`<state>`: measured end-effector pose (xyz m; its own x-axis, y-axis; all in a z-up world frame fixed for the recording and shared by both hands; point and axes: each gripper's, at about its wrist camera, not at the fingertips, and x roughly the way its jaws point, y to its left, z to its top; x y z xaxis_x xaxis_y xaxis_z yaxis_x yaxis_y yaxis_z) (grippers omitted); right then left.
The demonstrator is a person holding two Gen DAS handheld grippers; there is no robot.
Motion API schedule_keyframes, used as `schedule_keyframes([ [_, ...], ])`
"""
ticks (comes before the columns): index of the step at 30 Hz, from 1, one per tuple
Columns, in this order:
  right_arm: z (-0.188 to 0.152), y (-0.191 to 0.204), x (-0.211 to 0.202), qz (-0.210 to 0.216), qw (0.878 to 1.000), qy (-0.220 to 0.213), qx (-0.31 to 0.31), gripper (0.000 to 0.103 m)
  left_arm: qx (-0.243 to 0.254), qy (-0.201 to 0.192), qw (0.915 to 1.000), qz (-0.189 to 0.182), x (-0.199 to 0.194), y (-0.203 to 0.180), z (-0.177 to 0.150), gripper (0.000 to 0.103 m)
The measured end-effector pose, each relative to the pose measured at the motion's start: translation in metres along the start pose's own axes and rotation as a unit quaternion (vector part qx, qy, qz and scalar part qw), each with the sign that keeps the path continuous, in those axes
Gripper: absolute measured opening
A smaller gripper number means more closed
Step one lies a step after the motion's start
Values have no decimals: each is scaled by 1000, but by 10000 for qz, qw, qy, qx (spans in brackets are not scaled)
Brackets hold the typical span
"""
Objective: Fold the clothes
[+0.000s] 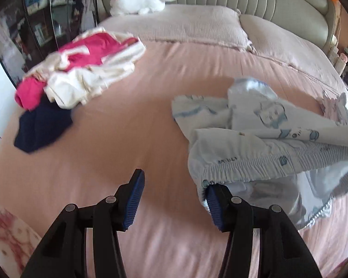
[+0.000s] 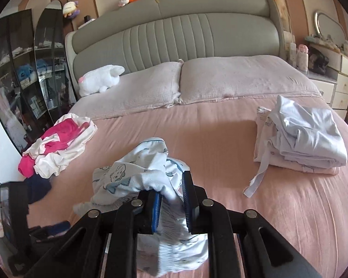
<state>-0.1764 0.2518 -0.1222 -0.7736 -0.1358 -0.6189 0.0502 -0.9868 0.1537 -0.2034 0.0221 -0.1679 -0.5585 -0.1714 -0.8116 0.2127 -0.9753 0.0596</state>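
pyjama bottoms (image 2: 136, 176) bunched between right gripper's (image 2: 171, 199) jaws

Pink bed (image 2: 208, 139) — pillows (image 2: 243, 76), folded stack (image 2: 301, 139), unfolded pile (image 2: 58, 148), plush toy (image 2: 102, 80)

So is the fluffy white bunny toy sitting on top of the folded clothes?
No, the white bunny toy lies on a pillow by the headboard, far from the folded stack on the bed's right side.
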Motion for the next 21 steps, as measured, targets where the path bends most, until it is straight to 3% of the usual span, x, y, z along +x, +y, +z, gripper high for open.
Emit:
schedule_keyframes([
  [3,-2,2,-4,-314,9994,-49,-98,15,206,-737,9966,313,-27,11,37,49],
  [4,-3,1,-3,-396,9992,-2,-91,15,327,-783,9959,310,-32,11,45,54],
  [8,-8,-22,9,-375,9975,434,413,15,632,-73,9980,-27,-22,10,42,58],
  [11,-10,-28,14,-47,9953,631,733,15,396,811,9915,-934,8,2,16,58],
  [12,-11,-25,17,57,9952,674,702,15,510,936,9889,-1038,15,-10,6,58],
  [13,-11,-20,19,115,9954,701,638,15,674,1005,9875,-1014,21,-21,-4,58],
  [15,-11,-11,19,33,9970,626,448,15,1190,926,9874,-474,32,-45,-23,58],
  [17,-7,-10,7,-219,9989,287,312,15,1402,817,9861,345,45,-51,-35,58],
  [18,-5,-13,-3,-430,9986,11,296,15,1157,773,9889,522,47,-40,-34,58],
  [20,2,-28,-28,-720,9951,-477,488,15,357,567,9972,343,31,-7,-22,60],
  [21,5,-37,-39,-746,9931,-635,639,15,157,255,9990,339,14,3,-10,60],
])
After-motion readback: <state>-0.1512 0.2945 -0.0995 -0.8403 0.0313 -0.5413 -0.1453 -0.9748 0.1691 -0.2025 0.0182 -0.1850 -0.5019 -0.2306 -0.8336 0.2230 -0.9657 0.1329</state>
